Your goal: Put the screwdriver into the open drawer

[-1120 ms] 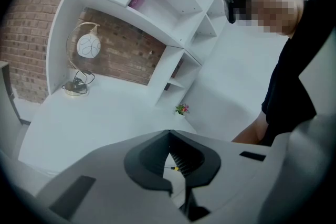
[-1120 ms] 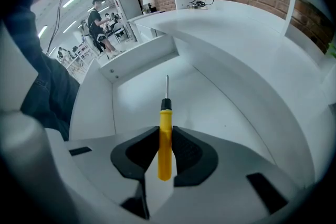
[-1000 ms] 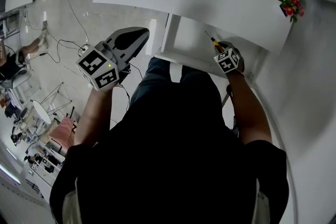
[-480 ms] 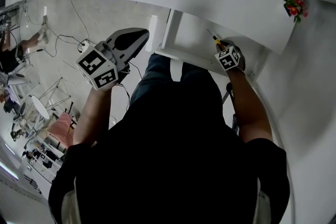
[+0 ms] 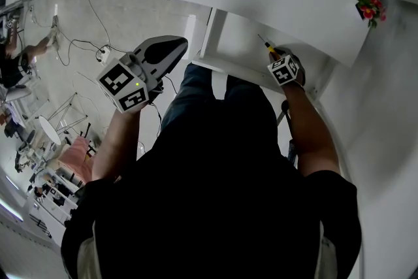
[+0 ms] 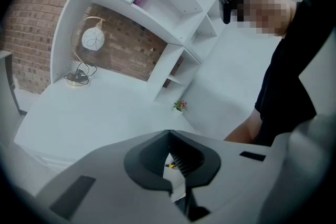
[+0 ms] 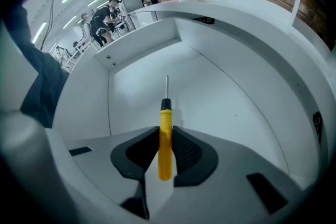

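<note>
In the head view, your right gripper [image 5: 274, 57] hangs over the open white drawer [image 5: 238, 52]. The left gripper [image 5: 171, 48] is well apart, outside it.

In the right gripper view, your fingers [image 7: 189, 152] are clamped on the yellow-handled screwdriver [image 7: 165, 147]. Its shaft points straight ahead toward the drawer floor.

In the left gripper view, the fingers are closed together and hold nothing.

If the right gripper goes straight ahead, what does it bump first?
Probably the inside of the open drawer: the screwdriver held in the right gripper points there, so its tip would touch first. Depth is unclear.
</note>
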`<state>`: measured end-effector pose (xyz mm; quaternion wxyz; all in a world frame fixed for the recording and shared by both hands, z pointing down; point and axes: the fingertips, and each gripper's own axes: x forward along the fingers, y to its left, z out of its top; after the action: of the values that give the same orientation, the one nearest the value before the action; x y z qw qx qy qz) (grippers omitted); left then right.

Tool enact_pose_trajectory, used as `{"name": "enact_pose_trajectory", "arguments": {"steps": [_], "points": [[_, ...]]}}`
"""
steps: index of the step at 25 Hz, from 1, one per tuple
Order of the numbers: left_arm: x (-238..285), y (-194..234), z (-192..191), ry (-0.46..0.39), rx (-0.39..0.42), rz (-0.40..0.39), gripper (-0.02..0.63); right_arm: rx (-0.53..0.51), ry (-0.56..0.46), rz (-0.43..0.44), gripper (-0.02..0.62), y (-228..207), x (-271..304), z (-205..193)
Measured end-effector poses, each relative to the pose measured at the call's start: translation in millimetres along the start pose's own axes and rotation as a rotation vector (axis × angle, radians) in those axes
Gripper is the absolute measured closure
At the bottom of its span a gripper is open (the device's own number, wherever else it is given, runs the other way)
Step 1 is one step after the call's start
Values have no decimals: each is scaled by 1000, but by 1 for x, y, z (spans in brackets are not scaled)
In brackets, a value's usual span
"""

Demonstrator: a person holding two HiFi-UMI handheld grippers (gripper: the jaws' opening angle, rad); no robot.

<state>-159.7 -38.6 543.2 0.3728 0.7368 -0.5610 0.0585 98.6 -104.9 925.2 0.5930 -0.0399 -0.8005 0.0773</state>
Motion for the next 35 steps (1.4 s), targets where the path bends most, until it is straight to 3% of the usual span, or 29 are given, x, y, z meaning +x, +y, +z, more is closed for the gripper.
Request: {"name": "enact_pose_trajectory", "arguments": {"steps": [35], "points": [[14,13,-15,13,-51,-5,591,-13,36,4,509,-5,16,-3]]}}
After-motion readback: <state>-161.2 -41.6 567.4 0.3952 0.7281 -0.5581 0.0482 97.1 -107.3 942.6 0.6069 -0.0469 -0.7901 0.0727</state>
